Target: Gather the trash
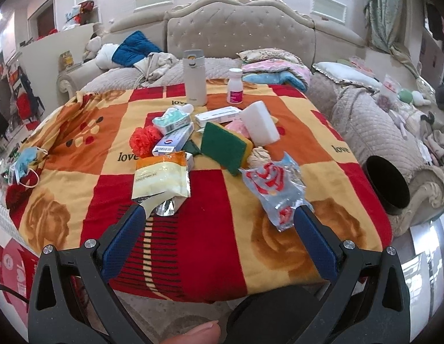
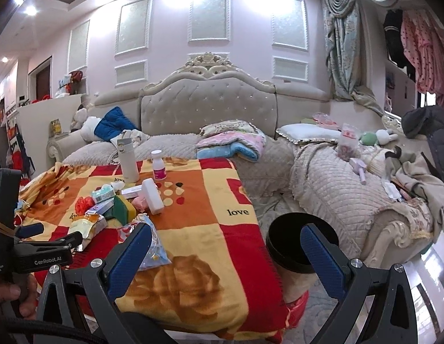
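Note:
A table under a red, orange and yellow blanket [image 1: 210, 200] holds a pile of items. Nearest my open, empty left gripper [image 1: 219, 215] lie a yellow snack wrapper [image 1: 161, 180] and a clear plastic wrapper with red print [image 1: 275, 189]. Behind them are a red crumpled ball [image 1: 144, 139], small boxes [image 1: 173, 143], a green-and-yellow sponge [image 1: 225, 147] and a white foam block [image 1: 259, 123]. A blue face mask [image 1: 25, 163] lies at the left edge. A black-rimmed bin [image 2: 299, 246] stands right of the table. My right gripper [image 2: 226, 239] is open and empty, between table edge and bin.
A white flask [image 1: 194, 77] and a pill bottle [image 1: 235, 86] stand at the table's far side. A tufted bed [image 2: 207, 109] with bedding and clothes lies behind, and a quilted sofa [image 2: 351, 195] is at the right. The left gripper's body [image 2: 35, 252] shows at the left.

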Demonstrator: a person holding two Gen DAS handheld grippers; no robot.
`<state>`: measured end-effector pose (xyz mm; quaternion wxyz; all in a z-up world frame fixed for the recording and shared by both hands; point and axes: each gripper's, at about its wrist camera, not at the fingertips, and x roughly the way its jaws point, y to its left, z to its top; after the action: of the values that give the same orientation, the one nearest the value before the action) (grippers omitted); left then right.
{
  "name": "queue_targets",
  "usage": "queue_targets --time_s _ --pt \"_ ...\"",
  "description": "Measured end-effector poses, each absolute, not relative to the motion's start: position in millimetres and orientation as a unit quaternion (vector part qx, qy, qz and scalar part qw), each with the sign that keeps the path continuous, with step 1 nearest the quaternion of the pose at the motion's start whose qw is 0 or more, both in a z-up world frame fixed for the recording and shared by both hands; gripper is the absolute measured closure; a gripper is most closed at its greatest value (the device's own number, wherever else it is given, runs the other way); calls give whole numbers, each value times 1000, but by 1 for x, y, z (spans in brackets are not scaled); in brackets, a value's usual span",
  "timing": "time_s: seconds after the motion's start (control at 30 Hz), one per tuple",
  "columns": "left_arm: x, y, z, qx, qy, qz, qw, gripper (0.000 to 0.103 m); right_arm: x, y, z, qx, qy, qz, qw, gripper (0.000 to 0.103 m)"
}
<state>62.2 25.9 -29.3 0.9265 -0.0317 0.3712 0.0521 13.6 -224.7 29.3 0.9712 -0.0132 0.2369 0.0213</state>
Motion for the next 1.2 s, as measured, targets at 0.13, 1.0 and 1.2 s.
queue_targets --time_s 0.13,1.0,1.2 --pt "76 33 -40 -38 384 55 921 0 31 -219 18 -11 244 25 969 0" --pt "91 28 -53 -22 399 72 914 0 52 -219 -4 5 255 44 966 0" --pt "84 28 -45 -20 389 84 917 0 53 -220 -1 10 250 57 967 0"
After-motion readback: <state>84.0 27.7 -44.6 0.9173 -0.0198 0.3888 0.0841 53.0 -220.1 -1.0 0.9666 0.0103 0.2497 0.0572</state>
